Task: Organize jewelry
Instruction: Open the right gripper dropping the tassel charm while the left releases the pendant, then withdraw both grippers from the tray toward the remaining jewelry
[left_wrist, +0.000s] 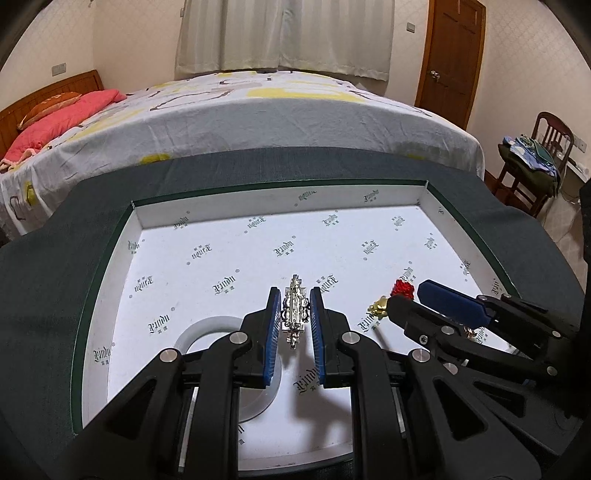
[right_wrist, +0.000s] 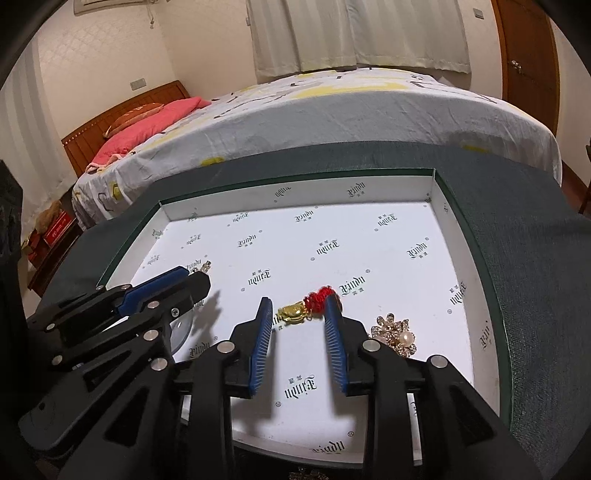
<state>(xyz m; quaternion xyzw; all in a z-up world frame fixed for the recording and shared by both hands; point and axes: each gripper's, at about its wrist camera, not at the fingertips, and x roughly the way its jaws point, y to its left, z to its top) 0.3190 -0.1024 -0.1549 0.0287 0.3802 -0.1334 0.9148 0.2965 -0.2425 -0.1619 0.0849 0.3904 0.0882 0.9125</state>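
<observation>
A silver bar-shaped brooch (left_wrist: 294, 314) stands upright between the blue pads of my left gripper (left_wrist: 294, 295), which is shut on it just above the floor of a white printed box (left_wrist: 280, 201). In the right wrist view the left gripper (right_wrist: 192, 278) comes in from the left, with the brooch's tip (right_wrist: 205, 265) showing past it. My right gripper (right_wrist: 297, 303) is open, and a gold charm with a red knot (right_wrist: 291, 312) lies on the box floor (right_wrist: 406, 280) between its fingertips. The red knot rests against the right finger (right_wrist: 332, 314). In the left wrist view the right gripper (left_wrist: 406, 295) sits beside that charm (left_wrist: 378, 307).
A gold brooch with a pearl (right_wrist: 397, 334) lies on the box floor just right of my right gripper. The floor has a round cutout (left_wrist: 207, 330) at the near left. The box sits on dark green cloth (left_wrist: 55, 258), with a bed (left_wrist: 258, 110) behind and a chair (left_wrist: 535, 162) at the right.
</observation>
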